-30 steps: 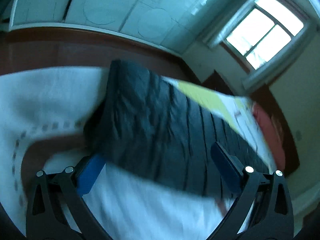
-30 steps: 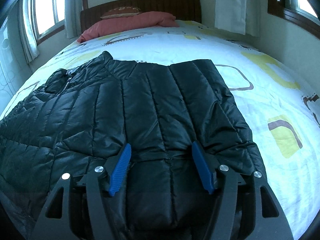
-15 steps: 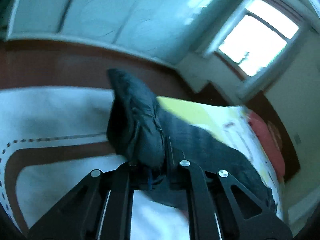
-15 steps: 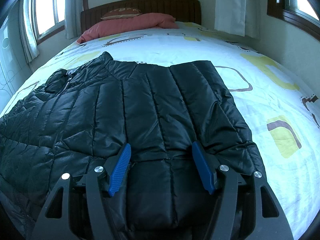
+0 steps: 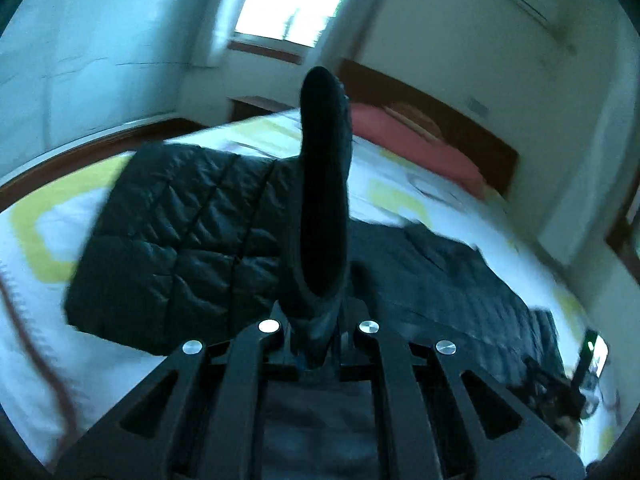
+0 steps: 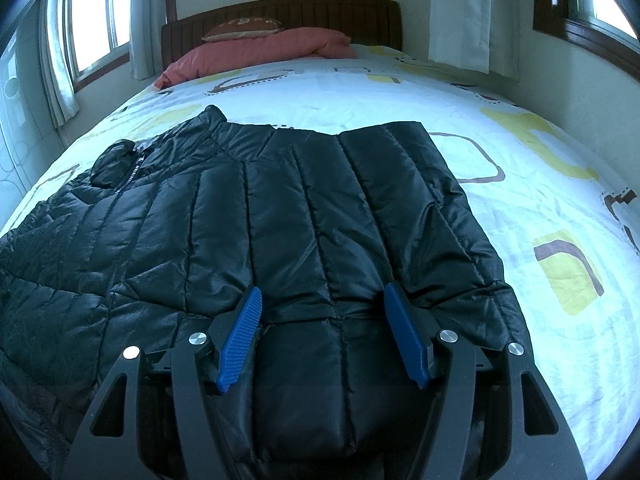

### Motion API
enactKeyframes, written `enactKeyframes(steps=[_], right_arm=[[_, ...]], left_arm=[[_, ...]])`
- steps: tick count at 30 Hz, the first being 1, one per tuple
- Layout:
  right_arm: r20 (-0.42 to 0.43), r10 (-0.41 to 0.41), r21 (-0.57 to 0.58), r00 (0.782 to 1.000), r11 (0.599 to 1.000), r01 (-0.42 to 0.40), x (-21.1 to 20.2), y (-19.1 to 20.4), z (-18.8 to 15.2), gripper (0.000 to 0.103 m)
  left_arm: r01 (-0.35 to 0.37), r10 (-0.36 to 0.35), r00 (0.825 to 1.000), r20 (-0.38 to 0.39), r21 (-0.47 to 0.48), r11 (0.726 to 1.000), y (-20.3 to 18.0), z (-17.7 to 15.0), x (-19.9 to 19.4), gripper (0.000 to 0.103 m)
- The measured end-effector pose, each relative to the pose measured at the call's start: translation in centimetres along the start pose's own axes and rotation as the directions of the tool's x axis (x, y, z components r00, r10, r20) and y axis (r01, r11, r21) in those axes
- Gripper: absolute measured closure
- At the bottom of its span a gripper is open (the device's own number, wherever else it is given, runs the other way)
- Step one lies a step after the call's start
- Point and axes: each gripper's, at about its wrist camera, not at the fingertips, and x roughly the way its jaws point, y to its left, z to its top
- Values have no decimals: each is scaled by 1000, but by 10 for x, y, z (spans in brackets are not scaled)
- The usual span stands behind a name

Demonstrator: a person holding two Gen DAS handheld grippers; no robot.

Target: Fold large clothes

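- Left wrist view shows the left gripper (image 5: 316, 340) clenched tight on a bunched edge of the black puffy jacket (image 5: 180, 240), which sticks up between its jaws.
- Right wrist view shows the right gripper (image 6: 324, 336) with its blue pads (image 6: 242, 334) spread apart over the near hem, pinching nothing.
- Most of the jacket lies flat on the bed (image 6: 520, 184), near the foot end, with the pink pillow (image 6: 260, 50) far away.
- To fold well, I think the lifted edge should go straight across and land even with the other side.
- Going slowly would stop the slippery cloth from sliding or bunching.
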Motion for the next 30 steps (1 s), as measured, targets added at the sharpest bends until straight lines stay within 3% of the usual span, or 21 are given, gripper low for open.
enactKeyframes(steps=[6, 12, 15, 17, 21, 25, 30], right_arm=[[-1, -3, 0, 1000, 1000, 3, 0, 1, 0, 39], [-1, 3, 3, 1000, 1000, -3, 0, 2, 0, 37], [-5, 23, -1, 1000, 1000, -23, 0, 3, 3, 27], [-15, 28, -16, 999, 999, -29, -1, 6, 6, 26], [-13, 29, 9, 1000, 1000, -29, -15, 6, 9, 26], [10, 109, 70, 994, 991, -110, -43, 14, 10, 26], [9, 223, 43, 975, 974, -223, -66, 59, 14, 26]], left_arm=[[82, -65, 992, -109, 165, 983, -104, -25, 48, 95], [118, -63, 972, -226, 239, 964, -146, -80, 72, 95], [109, -40, 973, -229, 299, 948, -154, -88, 72, 79], [111, -42, 974, -222, 308, 945, -147, -94, 56, 43], [138, -77, 975, -208, 295, 946, -143, -94, 29, 36], [137, -94, 982, -161, 282, 950, -119, -86, -6, 28], [54, -28, 995, -95, 291, 955, -70, -74, -35, 26]])
